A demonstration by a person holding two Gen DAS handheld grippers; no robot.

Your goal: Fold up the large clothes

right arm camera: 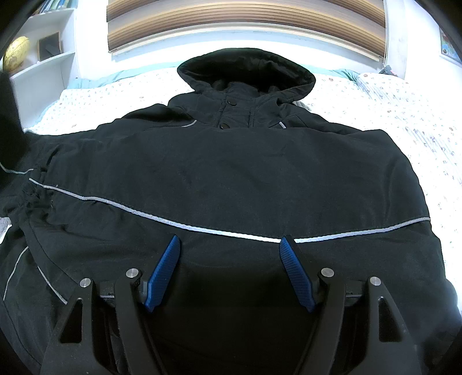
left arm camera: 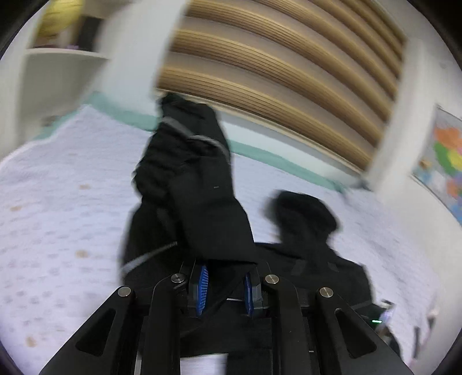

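A large black hooded jacket (right arm camera: 231, 173) with grey reflective piping lies face up on the bed, hood (right arm camera: 245, 69) at the far end. My right gripper (right arm camera: 231, 248) is open, its blue pads (right arm camera: 164, 271) spread just above the jacket's lower front, holding nothing. My left gripper (left arm camera: 225, 277) is shut on the jacket's sleeve (left arm camera: 190, 178), which rises bunched in front of the camera, lifted off the bed. The rest of the jacket (left arm camera: 311, 253) lies to the right in the blurred left wrist view.
The bed (right arm camera: 404, 121) has a white dotted quilt with a teal edge (left arm camera: 121, 109). A striped wooden blind (right arm camera: 245, 26) hangs behind it. White shelves (right arm camera: 49, 57) with a yellow globe (right arm camera: 16, 53) stand at left. A colourful map (left arm camera: 444, 161) hangs at right.
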